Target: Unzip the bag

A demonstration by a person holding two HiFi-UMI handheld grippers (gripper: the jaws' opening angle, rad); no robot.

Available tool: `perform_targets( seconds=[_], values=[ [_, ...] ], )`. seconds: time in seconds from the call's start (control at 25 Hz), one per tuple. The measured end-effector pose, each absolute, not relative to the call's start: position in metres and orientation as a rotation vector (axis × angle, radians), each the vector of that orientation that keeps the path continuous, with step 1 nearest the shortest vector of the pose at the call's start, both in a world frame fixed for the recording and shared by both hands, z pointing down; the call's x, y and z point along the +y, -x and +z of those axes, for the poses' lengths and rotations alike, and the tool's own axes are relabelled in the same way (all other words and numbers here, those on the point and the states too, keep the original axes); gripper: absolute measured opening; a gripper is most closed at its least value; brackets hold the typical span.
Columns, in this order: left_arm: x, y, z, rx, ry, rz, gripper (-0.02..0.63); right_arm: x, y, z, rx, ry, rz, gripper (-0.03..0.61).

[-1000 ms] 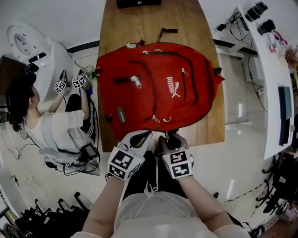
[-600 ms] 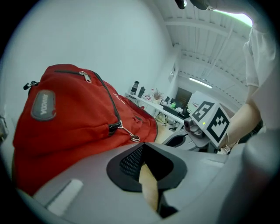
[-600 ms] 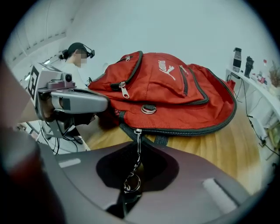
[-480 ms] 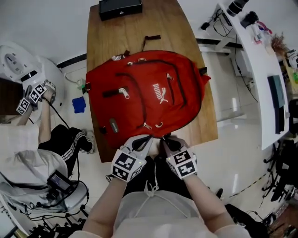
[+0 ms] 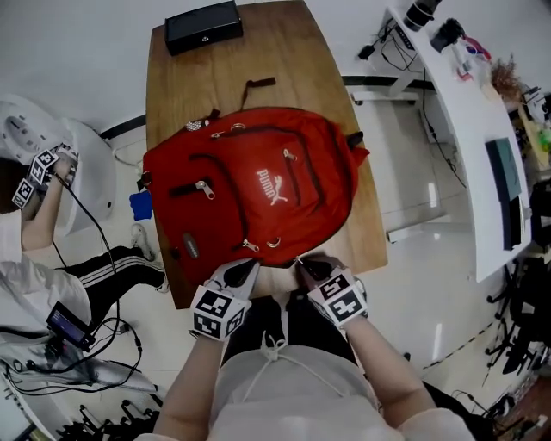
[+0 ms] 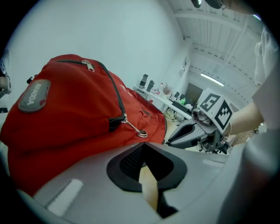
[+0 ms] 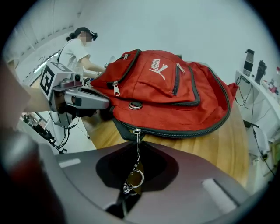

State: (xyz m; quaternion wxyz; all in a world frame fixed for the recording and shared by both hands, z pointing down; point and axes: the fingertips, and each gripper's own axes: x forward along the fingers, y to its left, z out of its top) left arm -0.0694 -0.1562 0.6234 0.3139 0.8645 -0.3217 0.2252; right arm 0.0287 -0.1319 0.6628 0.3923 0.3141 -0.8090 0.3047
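A red backpack [image 5: 258, 194] lies flat on the wooden table [image 5: 224, 77] with its zips closed. My right gripper [image 5: 306, 265] sits at the bag's near edge. In the right gripper view it [image 7: 138, 146] is shut on the metal chain pull [image 7: 138, 157] of the main zip [image 7: 183, 131], and the chain's ring hangs between the jaws. My left gripper [image 5: 245, 269] rests beside it at the same edge. In the left gripper view its jaws [image 6: 144, 146] are closed, with the tips against the red fabric. Whether they pinch the fabric is hidden.
A black box [image 5: 203, 26] stands at the table's far end. A person [image 5: 39, 168] with grippers is at the left, beside a white machine. A blue object [image 5: 140, 205] lies on the floor. A white desk with a monitor [image 5: 504, 172] runs along the right.
In the head view the table and bag have slid left and down. Both grippers stay at the bag's near edge. The person at the left has shifted toward the frame's edge.
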Motion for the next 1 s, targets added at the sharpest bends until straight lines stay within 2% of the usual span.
perform_targets(
  seconds=[0.44,1.0],
  values=[
    [-0.163,0.077,0.647,-0.975,-2.013,0.708,0.008,-0.15,-0.085,0.671,-1.996,-0.683,0.836,0.029],
    [-0.167,0.076,0.665,-1.018,-1.81,0.922,0.008,-0.194,-0.15,0.671,-1.908,-0.612,0.682,0.034]
  ],
)
